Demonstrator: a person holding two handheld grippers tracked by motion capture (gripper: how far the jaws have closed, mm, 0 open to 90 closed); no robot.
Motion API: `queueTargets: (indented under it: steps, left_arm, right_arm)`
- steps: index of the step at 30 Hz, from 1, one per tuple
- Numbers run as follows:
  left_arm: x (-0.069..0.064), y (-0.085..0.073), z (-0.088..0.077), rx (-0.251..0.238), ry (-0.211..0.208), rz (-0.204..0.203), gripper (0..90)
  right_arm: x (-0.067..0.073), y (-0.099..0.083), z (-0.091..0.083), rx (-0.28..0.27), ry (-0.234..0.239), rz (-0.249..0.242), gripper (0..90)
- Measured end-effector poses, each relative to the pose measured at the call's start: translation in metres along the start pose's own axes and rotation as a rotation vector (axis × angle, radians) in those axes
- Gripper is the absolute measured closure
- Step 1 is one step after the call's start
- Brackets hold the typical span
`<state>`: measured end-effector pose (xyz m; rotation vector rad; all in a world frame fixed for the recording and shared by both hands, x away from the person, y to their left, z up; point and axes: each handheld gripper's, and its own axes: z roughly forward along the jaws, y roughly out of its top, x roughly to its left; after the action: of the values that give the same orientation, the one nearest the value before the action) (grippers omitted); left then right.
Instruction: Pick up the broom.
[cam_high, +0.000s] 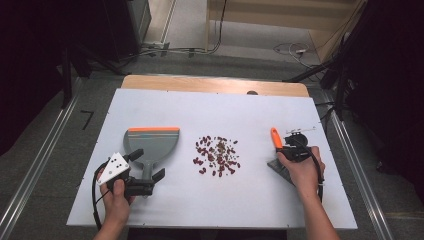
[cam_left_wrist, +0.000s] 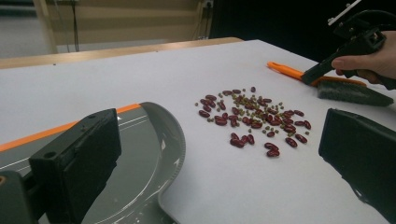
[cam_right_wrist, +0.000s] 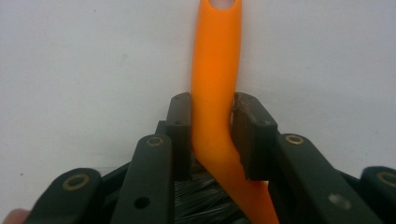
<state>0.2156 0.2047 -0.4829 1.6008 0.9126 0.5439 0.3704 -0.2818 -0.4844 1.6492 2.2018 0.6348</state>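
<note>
A grey dustpan with an orange front lip lies at the table's left, handle toward me. My left gripper stands open with one jaw on each side of that handle and no pad pressing on it. In the left gripper view the pan lies beneath the left jaw. A scatter of red beans and small green peas sits mid-table. At the right, my right gripper is shut on the orange handle of a hand brush. The right gripper view shows both pads pressed against the brush handle, bristles underneath.
The white table top has bare room in front of the beans and behind them. A wooden strip borders its far edge. Cables trail from both grippers toward me. Metal rails run along the floor on both sides.
</note>
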Motion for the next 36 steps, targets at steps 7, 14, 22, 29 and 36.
queueTargets:
  steps: [7,14,22,29,36]
  left_arm:
    - [-0.001,0.001,-0.002,-0.005,-0.003,0.005,0.0]
    - [0.0,0.002,-0.005,-0.009,0.0,0.004,0.0]
    - [0.0,0.002,-0.004,-0.01,0.0,0.005,0.0]
    - [0.002,0.002,-0.005,-0.012,0.004,-0.001,0.0]
    - [0.001,0.002,-0.004,-0.004,0.001,0.007,0.0]
  right_arm:
    - [-0.005,-0.012,-0.002,-0.137,0.025,0.027,69.6]
    - [-0.012,-0.02,-0.02,-0.261,0.076,0.05,71.7]
    - [-0.008,-0.021,-0.011,-0.192,0.146,0.087,81.6]
    - [-0.013,-0.017,-0.02,-0.191,0.178,-0.031,63.8]
    - [-0.013,-0.019,-0.008,-0.08,0.199,-0.156,61.7]
